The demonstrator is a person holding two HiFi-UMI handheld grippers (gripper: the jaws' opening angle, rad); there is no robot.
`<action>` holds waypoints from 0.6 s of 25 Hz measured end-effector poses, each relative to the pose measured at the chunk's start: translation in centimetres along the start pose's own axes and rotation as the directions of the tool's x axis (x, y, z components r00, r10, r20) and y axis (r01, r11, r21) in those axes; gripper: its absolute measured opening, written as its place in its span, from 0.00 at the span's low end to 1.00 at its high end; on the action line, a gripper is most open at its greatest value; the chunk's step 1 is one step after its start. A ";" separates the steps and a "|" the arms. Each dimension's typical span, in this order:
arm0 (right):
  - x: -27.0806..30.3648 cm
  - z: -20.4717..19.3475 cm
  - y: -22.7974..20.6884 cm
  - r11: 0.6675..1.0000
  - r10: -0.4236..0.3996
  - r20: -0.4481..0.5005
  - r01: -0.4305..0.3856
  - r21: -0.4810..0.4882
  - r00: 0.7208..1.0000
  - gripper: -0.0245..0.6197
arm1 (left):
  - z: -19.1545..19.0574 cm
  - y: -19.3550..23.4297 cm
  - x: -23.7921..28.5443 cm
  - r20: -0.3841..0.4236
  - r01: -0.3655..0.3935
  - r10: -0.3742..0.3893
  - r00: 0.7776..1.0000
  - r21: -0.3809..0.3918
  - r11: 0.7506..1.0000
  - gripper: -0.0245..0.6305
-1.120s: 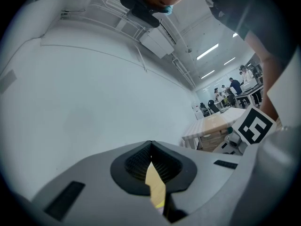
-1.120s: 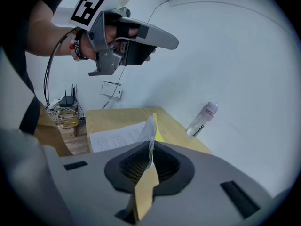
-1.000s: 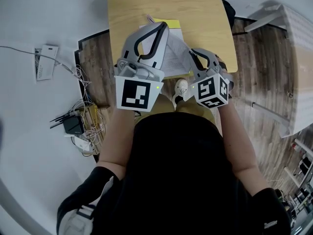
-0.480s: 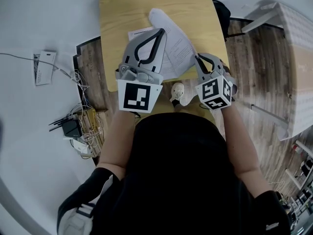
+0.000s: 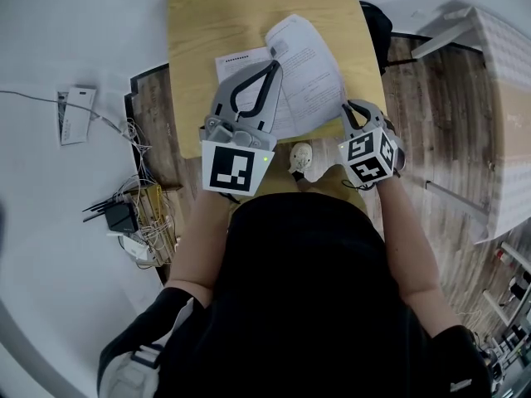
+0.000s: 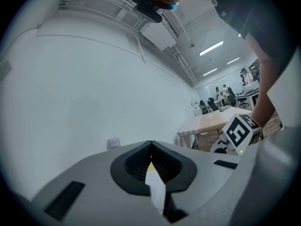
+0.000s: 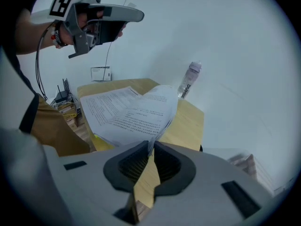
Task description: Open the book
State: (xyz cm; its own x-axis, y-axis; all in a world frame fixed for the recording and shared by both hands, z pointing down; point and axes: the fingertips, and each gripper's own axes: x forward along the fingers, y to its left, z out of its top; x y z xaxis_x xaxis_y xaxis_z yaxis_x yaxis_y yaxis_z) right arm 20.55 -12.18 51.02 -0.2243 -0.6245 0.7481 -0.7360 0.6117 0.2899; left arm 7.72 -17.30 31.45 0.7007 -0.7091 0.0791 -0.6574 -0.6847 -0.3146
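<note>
The book [image 5: 249, 73] lies open on the wooden table [image 5: 199, 23], its printed white pages facing up. One page [image 5: 309, 65] is lifted and curves over to the right. My right gripper [image 5: 347, 108] is shut on that page's edge [image 7: 155, 121], which runs down between its pads, at the table's near right corner. My left gripper [image 5: 271, 63] is held above the book's left page [image 7: 106, 105], pointing level at the wall. Its jaws [image 6: 150, 149] are shut on a narrow white strip of paper [image 6: 155, 187].
A clear bottle [image 7: 189, 79] stands at the table's far edge. On the floor to the left are a router [image 5: 123, 214] with tangled cables and a white box [image 5: 75, 106]. A dark object [image 5: 373, 19] sits beside the table's right edge. White racks [image 5: 498, 98] stand further right.
The right gripper has drawn the page toward the near right, so it has swung over from the book's middle. The left gripper has shifted slightly.
</note>
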 end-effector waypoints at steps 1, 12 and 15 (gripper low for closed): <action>0.3 -0.6 0.0 1.000 0.004 -0.022 -0.004 0.012 1.000 0.11 | -0.2 0.0 -0.1 -0.004 -0.003 0.003 1.000 -0.004 1.000 0.04; 3.1 -6.4 0.4 0.995 0.056 -0.185 -0.038 0.097 0.981 0.12 | -1.7 0.8 0.3 -0.038 -0.029 0.028 0.999 -0.020 0.999 0.04; 3.9 -7.2 1.0 0.993 0.078 -0.210 -0.056 0.108 0.975 0.13 | -2.2 1.1 0.4 -0.045 -0.034 0.033 0.998 -0.028 0.999 0.04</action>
State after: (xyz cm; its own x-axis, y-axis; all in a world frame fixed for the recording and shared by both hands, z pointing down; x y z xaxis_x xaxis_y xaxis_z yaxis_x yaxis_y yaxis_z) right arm 23.54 -10.56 58.51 -0.1422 -0.4591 0.8769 -0.7867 0.5901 0.1813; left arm 6.63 -18.69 33.17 0.6654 -0.7382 0.1110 -0.6885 -0.6643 -0.2909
